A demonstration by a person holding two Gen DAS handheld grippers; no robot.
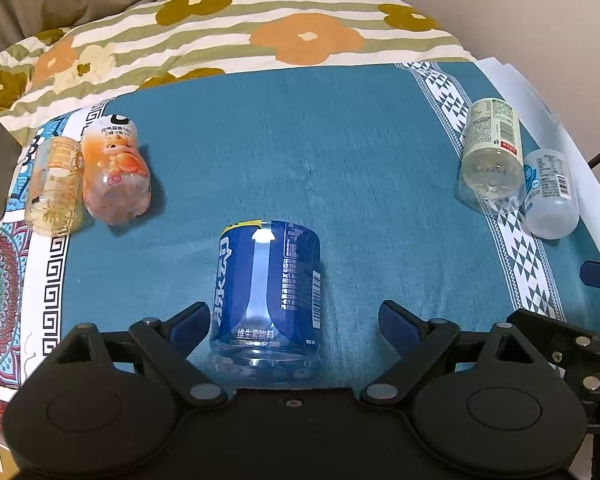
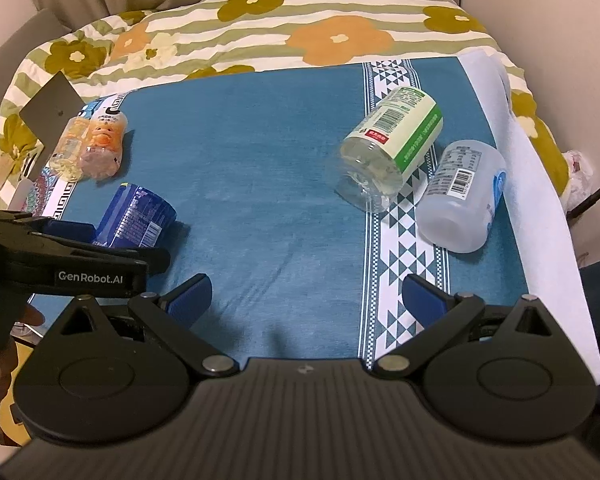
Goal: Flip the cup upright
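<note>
Blue cup (image 1: 266, 300) lying on its side on the teal cloth (image 1: 340, 152), right btwn the left gripper (image 1: 295, 322) jaws, spread wide, not touching it. Right gripper (image 2: 306, 298) jaws spread too, holding nothing, w/ two more cups (image 2: 392, 152) ahead.

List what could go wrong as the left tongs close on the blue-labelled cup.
1. The blue-labelled clear plastic cup lies on its side between the open left tongs; being round, it could roll on the teal cloth if one pad touches first.
2. Thin plastic may buckle under a hard squeeze.
3. The open right tongs hover nearby and could get in the way.
</note>
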